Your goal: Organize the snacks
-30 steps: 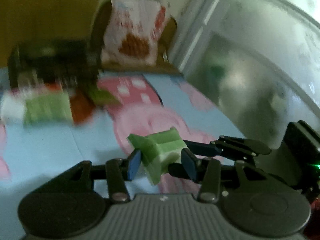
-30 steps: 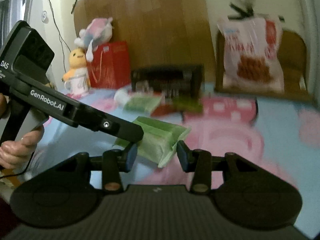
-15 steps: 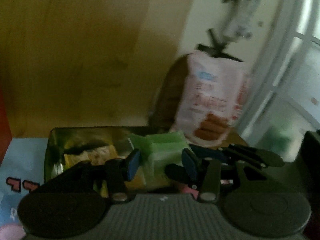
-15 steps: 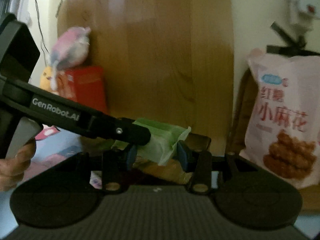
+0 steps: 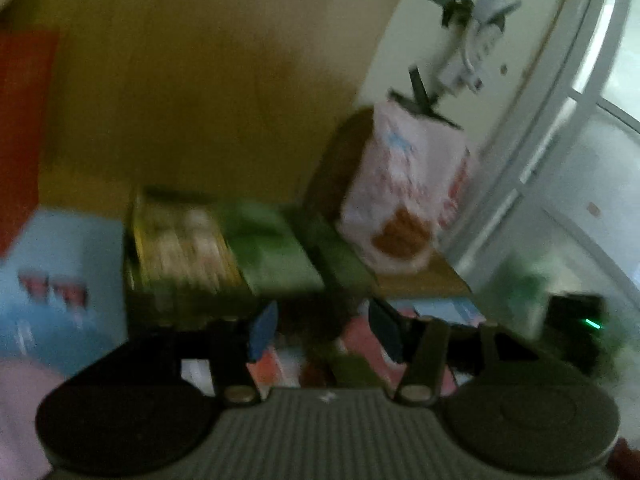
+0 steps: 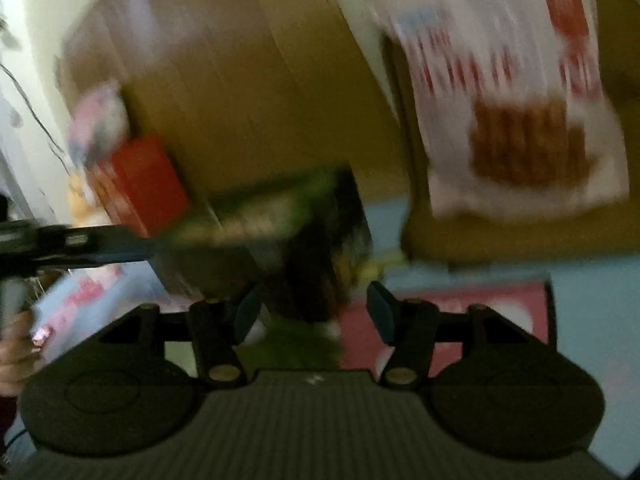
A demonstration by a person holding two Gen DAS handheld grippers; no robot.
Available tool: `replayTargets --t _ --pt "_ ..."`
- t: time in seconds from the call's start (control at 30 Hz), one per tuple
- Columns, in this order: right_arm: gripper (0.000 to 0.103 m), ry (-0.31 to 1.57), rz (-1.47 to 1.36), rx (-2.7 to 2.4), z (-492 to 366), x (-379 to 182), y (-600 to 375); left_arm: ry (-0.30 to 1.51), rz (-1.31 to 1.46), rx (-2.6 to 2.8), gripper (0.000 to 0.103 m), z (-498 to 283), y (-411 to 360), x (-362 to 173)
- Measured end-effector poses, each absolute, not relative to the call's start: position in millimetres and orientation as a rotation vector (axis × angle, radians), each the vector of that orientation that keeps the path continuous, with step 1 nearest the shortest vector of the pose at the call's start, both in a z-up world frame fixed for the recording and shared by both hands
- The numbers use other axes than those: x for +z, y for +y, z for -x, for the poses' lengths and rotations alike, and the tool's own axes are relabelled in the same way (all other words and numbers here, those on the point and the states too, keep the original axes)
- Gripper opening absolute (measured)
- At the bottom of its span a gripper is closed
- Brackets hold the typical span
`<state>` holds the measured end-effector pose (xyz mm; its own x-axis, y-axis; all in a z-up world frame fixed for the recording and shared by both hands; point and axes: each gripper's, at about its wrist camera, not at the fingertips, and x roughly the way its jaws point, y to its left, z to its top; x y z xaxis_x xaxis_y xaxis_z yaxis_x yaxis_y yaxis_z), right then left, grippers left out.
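Both views are blurred. My left gripper [image 5: 324,334] hangs just in front of a dark snack box [image 5: 188,304]; its jaws are opening and nothing is between them. A green packet [image 5: 268,248] lies in the box beside pale yellow packets [image 5: 180,240]. My right gripper [image 6: 313,312] faces the same box [image 6: 288,248] from the right, its jaws opening too, with nothing between them. The green packet [image 6: 316,184] shows on top of the box there. The left gripper's arm [image 6: 80,240] reaches in from the left.
A big pink snack bag [image 5: 408,200] leans on a wooden chair [image 5: 420,276] right of the box. Red and green snacks [image 5: 352,368] lie on the blue and pink tablecloth [image 6: 472,312]. A red bag [image 6: 140,184] and a plush toy [image 6: 100,116] stand at the left. A hand [image 6: 16,352] is at the left edge.
Both grippers carried the green packet from over the table to the box. Their jaws have spread and the packet has left them; it now lies in the box.
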<state>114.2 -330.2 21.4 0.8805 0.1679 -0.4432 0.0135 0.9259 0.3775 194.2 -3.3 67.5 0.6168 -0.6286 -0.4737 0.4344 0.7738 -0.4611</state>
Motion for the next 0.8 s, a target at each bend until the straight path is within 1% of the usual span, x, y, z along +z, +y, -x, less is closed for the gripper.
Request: replayTargets --t 0.03,0.13,0.27,0.37,0.6,0.7,0.8 --pt "0.054 0.518 -0.375 0.082 -118 16 -326 0.681 0.333 -0.627 0.052 -186 -2 61" --pt "0.055 0.567 -0.405 0.113 -129 1 -322 0.721 0.409 -0.609 0.052 -167 8 44" --pt "0.054 0.594 -0.385 0.169 -129 7 -312 0.770 0.453 -0.565 0.052 -142 29 31" --pt "0.051 0.606 -0.367 0.233 -108 9 -293 0.788 0.466 -0.548 0.052 -125 38 25" --pt "0.051 0.550 -0.278 0.288 -26 6 -222 0.831 0.503 -0.590 0.052 -82 42 5" --pt "0.051 0.541 -0.222 0.327 -3 7 -186 0.847 0.505 -0.583 0.052 -77 41 -2" --pt "0.051 0.535 -0.133 0.328 5 11 -165 0.827 0.493 -0.552 0.052 -75 44 1"
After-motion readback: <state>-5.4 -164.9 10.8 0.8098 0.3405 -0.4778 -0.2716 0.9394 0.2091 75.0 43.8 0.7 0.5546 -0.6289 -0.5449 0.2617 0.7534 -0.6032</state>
